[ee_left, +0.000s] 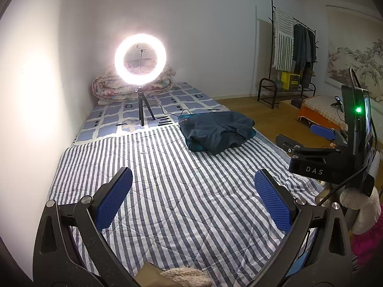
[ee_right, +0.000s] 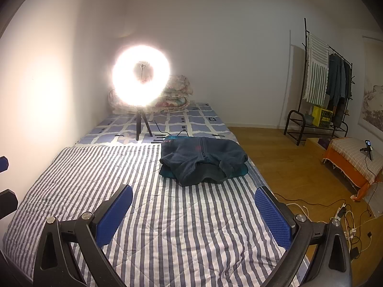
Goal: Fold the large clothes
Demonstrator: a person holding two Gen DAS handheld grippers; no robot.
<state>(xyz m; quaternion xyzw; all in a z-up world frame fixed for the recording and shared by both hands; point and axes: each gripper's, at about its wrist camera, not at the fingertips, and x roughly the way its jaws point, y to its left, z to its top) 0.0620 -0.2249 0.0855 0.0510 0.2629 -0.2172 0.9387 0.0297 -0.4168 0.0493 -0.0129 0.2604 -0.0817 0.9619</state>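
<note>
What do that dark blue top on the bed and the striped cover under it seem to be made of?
The dark blue top looks like fleece: matte, fuzzy, with thick soft folds and a zip down the front. The striped cover looks like a thin quilted cotton-type cloth: flat, matte, with stitched lines and small puckers. Neither can be told for certain by sight.

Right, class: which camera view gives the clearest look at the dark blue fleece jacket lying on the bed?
The right wrist view: the fleece jacket lies nearer the centre, facing the camera, with its zip and both sleeves visible. The left wrist view shows the same jacket farther off, at an angle, its front harder to read.
</note>
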